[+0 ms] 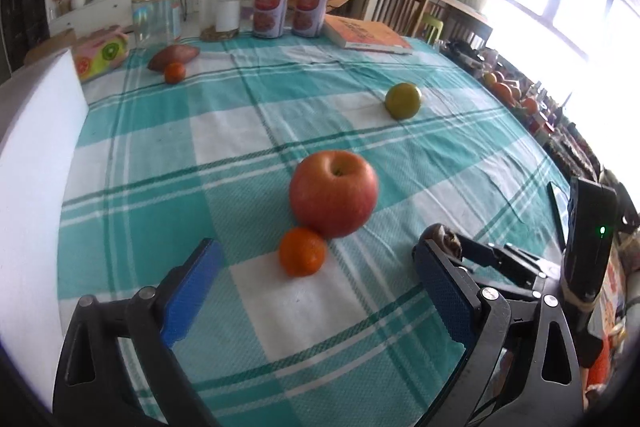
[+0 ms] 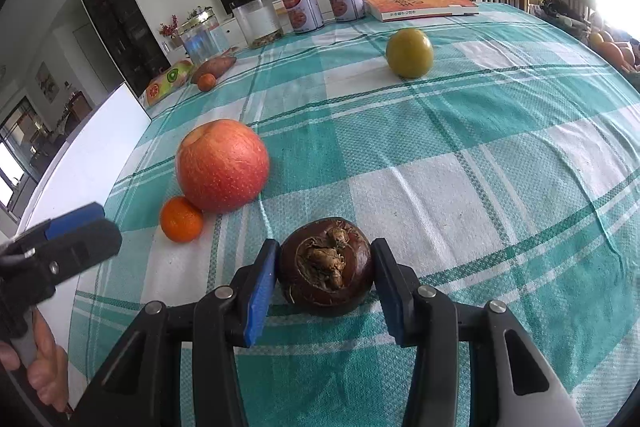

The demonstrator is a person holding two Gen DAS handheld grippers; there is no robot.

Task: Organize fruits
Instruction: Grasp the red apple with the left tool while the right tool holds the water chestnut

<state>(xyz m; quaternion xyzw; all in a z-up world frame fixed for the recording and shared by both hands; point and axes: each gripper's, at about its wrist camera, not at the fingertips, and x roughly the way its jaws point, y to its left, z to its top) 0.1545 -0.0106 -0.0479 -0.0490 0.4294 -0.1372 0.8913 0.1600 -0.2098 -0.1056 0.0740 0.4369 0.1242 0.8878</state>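
A red apple sits mid-table with a small orange touching its near side; both also show in the right wrist view, the apple and the orange. A green-yellow fruit lies further back. My left gripper is open and empty, just short of the small orange. My right gripper is shut on a dark brown water chestnut and holds it low over the cloth. That chestnut peeks out behind my left gripper's right finger.
A sweet potato and a second small orange lie at the back left by a fruit-print box. Jars, two cans and a book line the far edge. A white board stands at left.
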